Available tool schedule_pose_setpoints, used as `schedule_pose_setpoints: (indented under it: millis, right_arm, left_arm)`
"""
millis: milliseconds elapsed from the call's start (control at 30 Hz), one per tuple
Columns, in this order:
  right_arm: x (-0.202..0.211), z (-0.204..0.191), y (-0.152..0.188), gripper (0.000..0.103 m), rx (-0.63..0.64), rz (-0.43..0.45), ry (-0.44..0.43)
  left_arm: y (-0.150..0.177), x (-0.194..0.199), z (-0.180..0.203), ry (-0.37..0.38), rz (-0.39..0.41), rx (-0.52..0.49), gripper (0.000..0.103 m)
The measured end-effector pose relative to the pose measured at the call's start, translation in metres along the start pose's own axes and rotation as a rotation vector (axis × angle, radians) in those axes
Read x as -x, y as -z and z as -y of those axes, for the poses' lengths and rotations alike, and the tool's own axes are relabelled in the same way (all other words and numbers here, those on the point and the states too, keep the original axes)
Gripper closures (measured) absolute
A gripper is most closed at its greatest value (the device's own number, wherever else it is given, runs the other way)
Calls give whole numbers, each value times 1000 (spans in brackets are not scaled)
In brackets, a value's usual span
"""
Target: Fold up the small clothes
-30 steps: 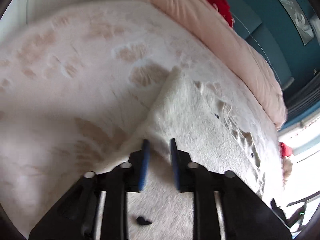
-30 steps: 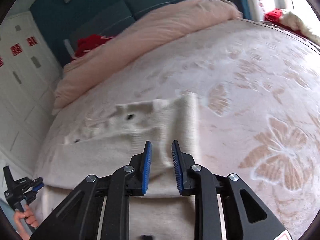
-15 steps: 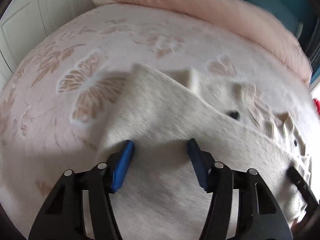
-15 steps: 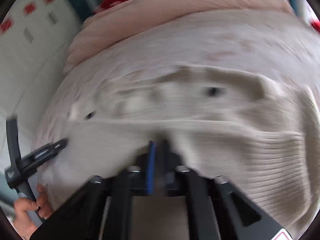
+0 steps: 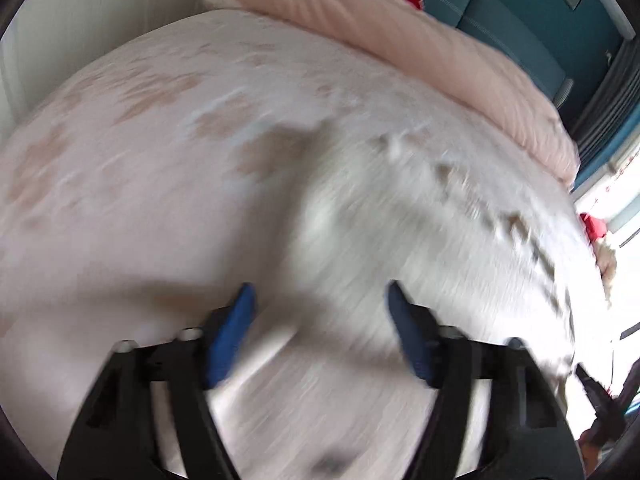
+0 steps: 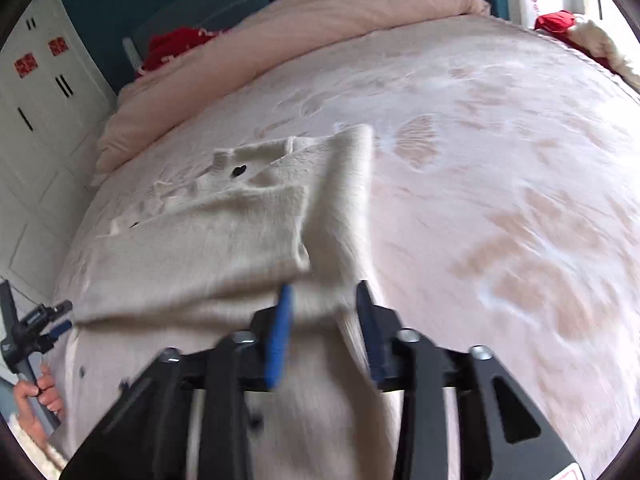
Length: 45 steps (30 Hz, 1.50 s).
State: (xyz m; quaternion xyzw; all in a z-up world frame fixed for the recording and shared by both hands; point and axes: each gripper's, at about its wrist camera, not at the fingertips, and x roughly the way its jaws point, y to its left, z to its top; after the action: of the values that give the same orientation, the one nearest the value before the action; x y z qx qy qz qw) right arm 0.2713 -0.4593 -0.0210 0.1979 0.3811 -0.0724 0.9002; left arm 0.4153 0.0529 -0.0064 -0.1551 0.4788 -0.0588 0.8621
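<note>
A cream knitted cardigan (image 6: 224, 236) with dark buttons lies flat on the bed, one side flap folded over its body. My right gripper (image 6: 324, 296) hangs just above its near right edge; the jaws are opening, and the cloth lies under them without being pinched. In the blurred left wrist view the same cardigan (image 5: 400, 240) spreads below my left gripper (image 5: 320, 294), whose jaws are opening wide and hold nothing. The left gripper (image 6: 36, 324) also shows at the far left of the right wrist view, with a hand (image 6: 36, 396) around its handle.
The pale bedspread (image 6: 520, 200) with its butterfly pattern stretches to the right of the cardigan. A rolled pink duvet (image 6: 320, 20) and a red item (image 6: 176, 42) lie at the head, against a teal headboard. White cupboard doors (image 6: 32, 80) stand on the left.
Both grippers have opened; the right one was shut half a second ago. A flap of the cardigan now lies folded over its body. Both views have swung sideways.
</note>
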Motion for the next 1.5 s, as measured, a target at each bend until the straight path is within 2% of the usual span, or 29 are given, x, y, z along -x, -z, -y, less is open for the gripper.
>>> schedule_pose_setpoints:
  millis: [33, 133, 233, 267, 300, 333, 400, 500, 600, 700, 767, 800, 833, 867, 900, 967, 1067, 1167, 1267, 1367, 1500]
  right_arm:
    - [16, 14, 14, 46, 7, 0, 7]
    - [67, 43, 75, 34, -5, -69, 33]
    - [97, 60, 142, 34, -66, -185, 27]
    - [99, 63, 157, 34, -81, -204, 6]
    - [107, 63, 176, 34, -100, -219, -30]
    - [112, 62, 187, 30, -109, -218, -52]
    - [116, 53, 197, 24, -107, -208, -79]
    - [109, 36, 202, 23, -119, -191, -127]
    - [88, 19, 198, 23, -164, -173, -195]
    - [73, 10, 191, 23, -169, -143, -183]
    - [66, 8, 185, 39, -196, -136, -176]
    - [59, 9, 179, 75, -212, -146, -168]
    - [57, 12, 176, 91, -243, -167, -181]
    - [58, 12, 173, 91, -274, -168, -201]
    - [65, 13, 170, 92, -280, -146, -214]
    - [85, 5, 164, 93, -219, -112, -190]
    - [114, -1, 164, 93, -159, -98, -185]
    - [141, -4, 170, 93, -87, -107, -162]
    - [162, 2, 184, 93, -24, -138, -129]
    - [178, 13, 214, 93, 7, -221, -122]
    - [204, 24, 268, 93, 129, -361, -97]
  left_arm:
    - [18, 17, -18, 13, -21, 11, 30]
    - [70, 54, -63, 6, -106, 73, 27]
    - [117, 84, -94, 49, -150, 150, 23]
    - [135, 97, -101, 73, -137, 165, 20]
    - [147, 107, -103, 91, -126, 175, 12]
    - [161, 116, -103, 116, -125, 195, 10]
    - [178, 123, -100, 159, -132, 234, 7]
    - [200, 122, -86, 185, -148, 257, 5]
    - [205, 118, -72, 211, -140, 269, 5]
    - [202, 112, -59, 197, -145, 271, 5]
    - [196, 102, -53, 164, -159, 253, 5]
    - [194, 102, -50, 153, -156, 243, 12]
    - [190, 102, -47, 149, -158, 232, 24]
    - [187, 102, -46, 153, -173, 226, 65]
    - [185, 102, -46, 147, -200, 224, 95]
    - [184, 112, -52, 145, -213, 241, 95]
    - [186, 145, -61, 137, -174, 226, 96]
    - [197, 177, -67, 172, -164, 205, 97]
    - [219, 207, -69, 177, -172, 157, 97]
    - [252, 227, -74, 175, -230, 120, 97]
    - [305, 255, -80, 137, -312, 41, 97]
